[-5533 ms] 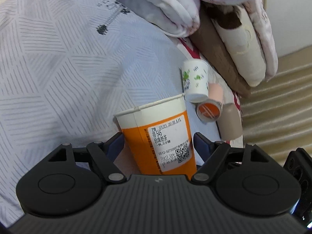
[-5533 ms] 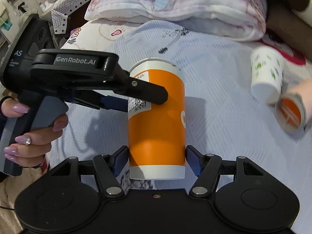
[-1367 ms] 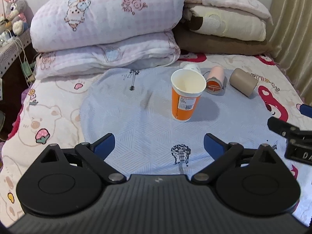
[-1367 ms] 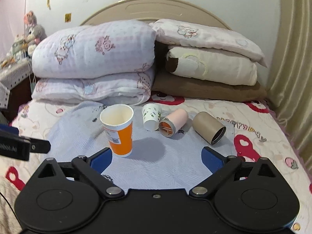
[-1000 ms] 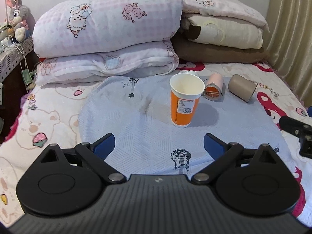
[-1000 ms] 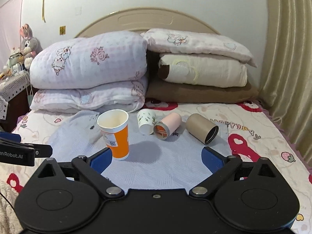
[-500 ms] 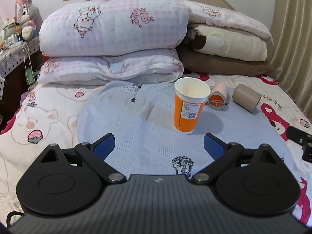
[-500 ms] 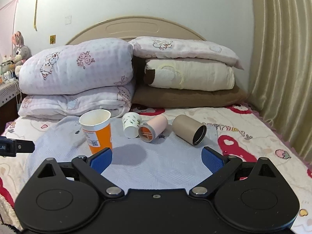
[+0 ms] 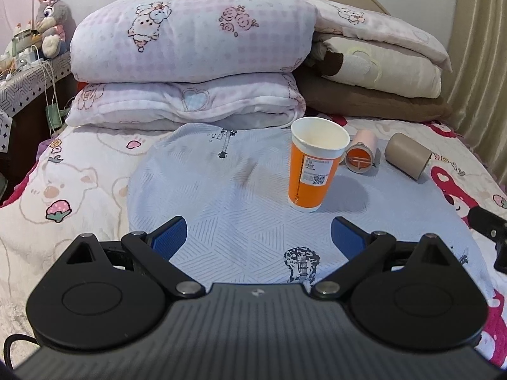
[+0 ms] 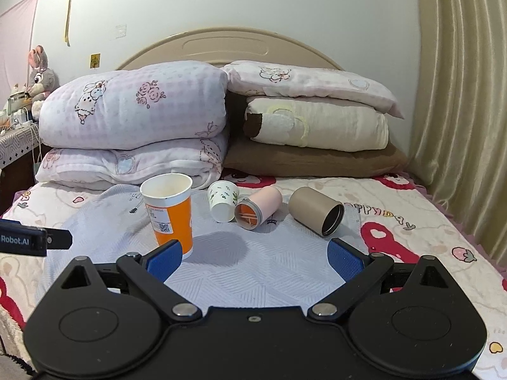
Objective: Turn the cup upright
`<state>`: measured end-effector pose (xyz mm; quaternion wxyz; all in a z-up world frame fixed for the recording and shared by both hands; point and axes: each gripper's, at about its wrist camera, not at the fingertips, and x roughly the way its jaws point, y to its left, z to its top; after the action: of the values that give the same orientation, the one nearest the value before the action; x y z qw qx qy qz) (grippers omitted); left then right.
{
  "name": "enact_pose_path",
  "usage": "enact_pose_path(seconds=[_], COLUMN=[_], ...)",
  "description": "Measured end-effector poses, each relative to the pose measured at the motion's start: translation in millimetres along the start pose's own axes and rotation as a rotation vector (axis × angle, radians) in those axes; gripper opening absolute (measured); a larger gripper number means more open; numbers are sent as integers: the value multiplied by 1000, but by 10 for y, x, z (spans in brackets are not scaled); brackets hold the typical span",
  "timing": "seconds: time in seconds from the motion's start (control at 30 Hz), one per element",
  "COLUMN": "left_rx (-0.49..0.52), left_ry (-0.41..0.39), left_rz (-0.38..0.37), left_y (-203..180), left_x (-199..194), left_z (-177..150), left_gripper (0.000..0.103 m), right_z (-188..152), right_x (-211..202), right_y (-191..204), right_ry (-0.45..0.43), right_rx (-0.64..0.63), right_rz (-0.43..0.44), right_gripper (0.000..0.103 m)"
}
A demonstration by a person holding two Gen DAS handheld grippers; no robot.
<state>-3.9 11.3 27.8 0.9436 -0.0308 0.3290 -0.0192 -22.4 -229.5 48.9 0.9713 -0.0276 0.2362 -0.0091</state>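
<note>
Tall paper cup stands upright, mouth up, on the cloth spread over the bed. To its right, in a row on the cloth: a small paper cup, tilted; then a tumbler lying on its side, touching the small cup; then a cylinder cup on its side, apart from the tumbler. Behind the row, folded quilts are stacked at left and pillows at right, against the headboard. The left gripper and right gripper, jaws apart, are before the cups, neither touching anything. A plush rabbit sits far left.
</note>
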Motion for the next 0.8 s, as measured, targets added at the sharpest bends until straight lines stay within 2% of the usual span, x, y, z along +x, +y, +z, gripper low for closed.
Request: enact_pose_path(seconds=[0.43, 0.8], left_rx=[-7, -13], left_ry=[13, 16], left_rz=[1, 29], left_y=[27, 69], left_x=[19, 26], left_z=[-1, -5], left_gripper=[101, 103], right_z=[-7, -11], right_x=[16, 14], right_y=[-18, -5], right_ry=[12, 16], right_rx=[2, 0], right_rz=[0, -1], right_gripper=[100, 100])
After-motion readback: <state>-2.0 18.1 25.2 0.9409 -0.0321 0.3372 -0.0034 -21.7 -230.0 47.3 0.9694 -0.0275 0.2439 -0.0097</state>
